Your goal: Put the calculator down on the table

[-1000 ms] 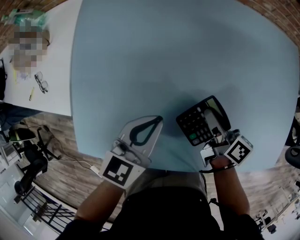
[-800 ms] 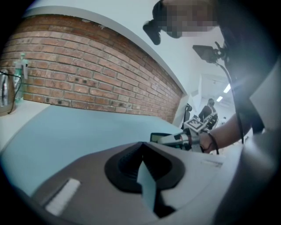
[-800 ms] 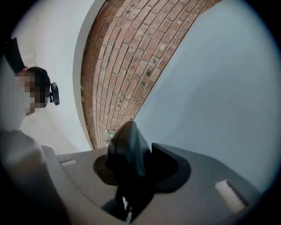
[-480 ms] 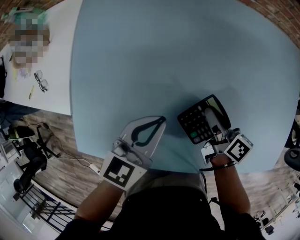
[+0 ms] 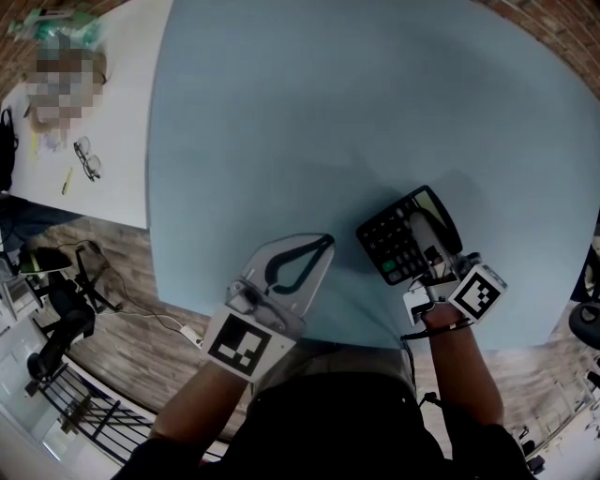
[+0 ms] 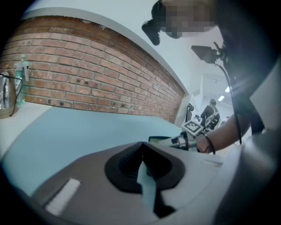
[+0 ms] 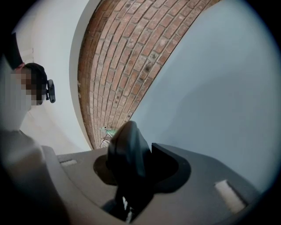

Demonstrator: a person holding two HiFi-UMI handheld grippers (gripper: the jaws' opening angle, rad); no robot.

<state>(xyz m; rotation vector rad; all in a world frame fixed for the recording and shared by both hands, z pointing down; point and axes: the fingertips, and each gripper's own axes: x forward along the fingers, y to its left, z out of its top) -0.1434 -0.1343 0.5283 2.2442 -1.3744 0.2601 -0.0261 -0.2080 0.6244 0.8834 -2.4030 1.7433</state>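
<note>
A black calculator (image 5: 401,236) with a grey display end is clamped in my right gripper (image 5: 424,240), which is shut on it over the near right part of the light blue table (image 5: 309,112). It casts a soft shadow on the table; whether it touches the top I cannot tell. In the right gripper view the calculator (image 7: 127,154) shows edge-on as a dark slab between the jaws. My left gripper (image 5: 322,243) rests to its left near the table's front edge, jaws shut with their tips together and nothing in them. The left gripper view shows the right gripper (image 6: 178,141) and the calculator (image 6: 157,139) beyond my shut left gripper (image 6: 142,151).
A white table (image 5: 112,112) adjoins at the left, carrying glasses (image 5: 85,159), a yellow pen (image 5: 67,179) and a green packet (image 5: 52,23). A brick wall (image 6: 88,83) runs behind the table. Cables and a stand (image 5: 56,319) lie on the wooden floor at lower left.
</note>
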